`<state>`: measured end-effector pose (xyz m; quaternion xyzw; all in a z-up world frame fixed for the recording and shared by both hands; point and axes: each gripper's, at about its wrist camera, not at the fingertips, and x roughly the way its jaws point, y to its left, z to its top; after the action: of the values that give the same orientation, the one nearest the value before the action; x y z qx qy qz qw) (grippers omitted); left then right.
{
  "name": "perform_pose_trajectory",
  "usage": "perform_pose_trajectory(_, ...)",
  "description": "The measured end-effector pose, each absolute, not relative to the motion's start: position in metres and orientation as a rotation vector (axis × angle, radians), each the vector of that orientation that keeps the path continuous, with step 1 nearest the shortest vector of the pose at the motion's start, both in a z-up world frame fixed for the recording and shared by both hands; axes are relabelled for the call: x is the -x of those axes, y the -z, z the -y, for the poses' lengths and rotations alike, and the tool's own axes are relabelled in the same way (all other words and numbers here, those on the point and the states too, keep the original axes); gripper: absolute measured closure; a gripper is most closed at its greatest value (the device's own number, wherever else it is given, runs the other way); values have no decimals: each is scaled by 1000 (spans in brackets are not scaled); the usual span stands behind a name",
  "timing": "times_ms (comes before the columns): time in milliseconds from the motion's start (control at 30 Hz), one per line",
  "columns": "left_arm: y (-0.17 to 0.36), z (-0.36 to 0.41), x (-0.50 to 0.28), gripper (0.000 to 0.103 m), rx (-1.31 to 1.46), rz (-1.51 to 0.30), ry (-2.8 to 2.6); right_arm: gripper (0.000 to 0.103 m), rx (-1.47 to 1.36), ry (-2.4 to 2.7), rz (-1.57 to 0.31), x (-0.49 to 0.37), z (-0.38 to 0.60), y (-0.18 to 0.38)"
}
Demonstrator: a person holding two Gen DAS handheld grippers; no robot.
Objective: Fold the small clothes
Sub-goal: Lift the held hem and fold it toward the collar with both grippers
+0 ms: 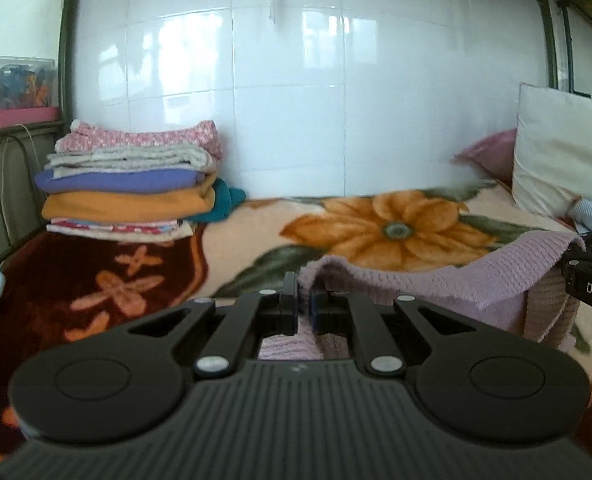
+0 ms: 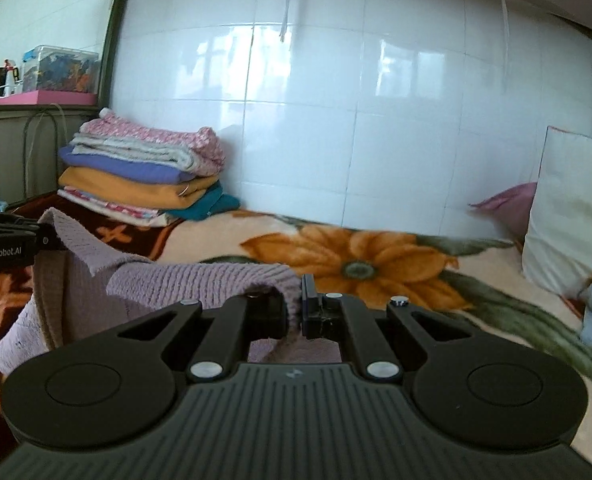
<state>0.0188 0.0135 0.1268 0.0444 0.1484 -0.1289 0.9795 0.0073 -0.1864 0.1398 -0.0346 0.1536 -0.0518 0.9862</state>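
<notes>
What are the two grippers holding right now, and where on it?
Both hold the lilac knit garment by its upper edge: the left gripper pinches one end, the right gripper the other, with the cloth slung between them.

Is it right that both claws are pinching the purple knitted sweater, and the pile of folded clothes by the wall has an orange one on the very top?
Not quite. Both the left claw and right claw do pinch the purple sweater, but the pile of folded clothes has a pink flowery one on top. The orange one sits lower down, under the blue-purple one. The right wrist view shows it clearly.
</notes>
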Motion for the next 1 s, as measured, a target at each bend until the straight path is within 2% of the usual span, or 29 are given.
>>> perform_pose_trajectory(333, -126, 9, -79, 94, -125, -282, 252, 96, 110, 157, -360, -82, 194, -115)
perform_pose_trajectory(867, -31, 18, -170, 94, -91, -515, 244, 96, 59, 219, -567, -164, 205, -7)
perform_pose_trajectory(967, -22, 18, -180, 92, -78, -558, 255, 95, 23, 220, -566, -164, 209, -2)
perform_pose_trajectory(1000, -21, 18, -182, 92, -73, -560, 265, 90, 13, 219, -562, -163, 210, -4)
